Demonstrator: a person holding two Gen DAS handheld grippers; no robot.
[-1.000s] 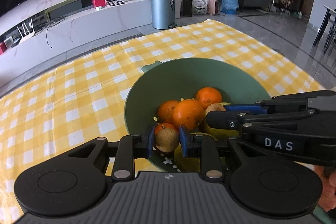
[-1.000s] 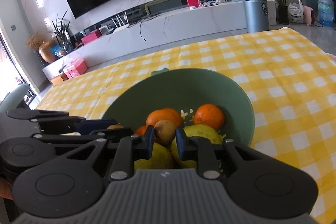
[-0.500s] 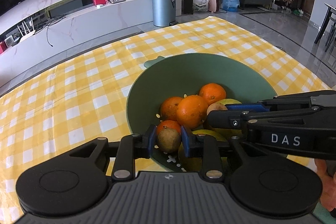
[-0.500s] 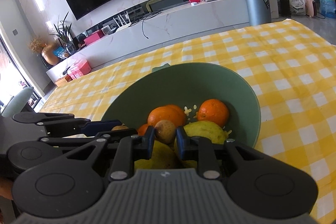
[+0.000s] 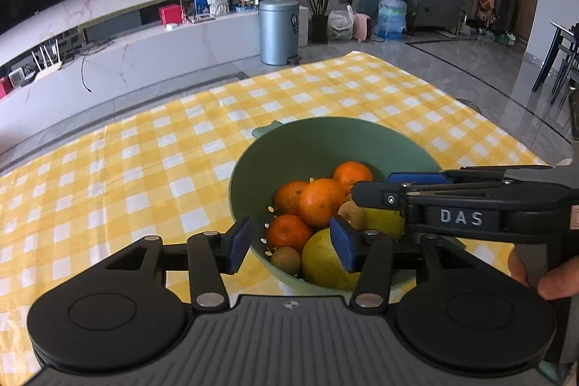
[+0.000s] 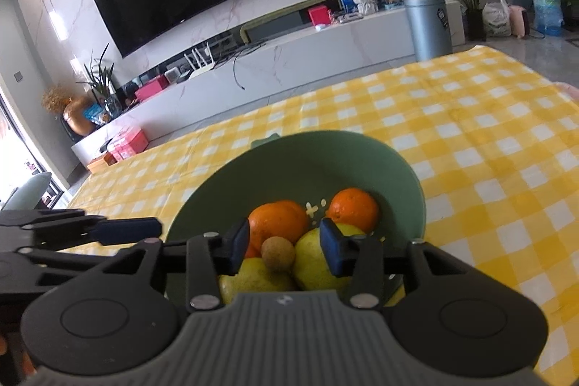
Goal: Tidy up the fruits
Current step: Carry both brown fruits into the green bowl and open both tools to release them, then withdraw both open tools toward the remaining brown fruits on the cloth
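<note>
A green colander bowl (image 5: 325, 140) stands on the yellow checked tablecloth and holds several oranges (image 5: 320, 207), yellow-green pears (image 5: 325, 263) and small brown fruits. My left gripper (image 5: 291, 245) is open above the bowl's near rim, and a small brown fruit (image 5: 286, 261) lies in the bowl just below it. My right gripper (image 6: 284, 246) is open over the bowl (image 6: 311, 161), and another small brown fruit (image 6: 278, 255) rests on the pears (image 6: 318, 266) between its fingers. The right gripper's arm (image 5: 459, 201) reaches in from the right in the left wrist view.
The checked tablecloth (image 5: 126, 169) covers the table around the bowl. A grey bin (image 5: 278, 31) and a low white TV cabinet (image 6: 289, 53) stand beyond the table's far edge. The left gripper's fingers (image 6: 83, 230) show at the left of the right wrist view.
Both grippers have opened. Each has let go of its small brown fruit, and both fruits now lie in the bowl. Both grippers have drawn back and up a little.
</note>
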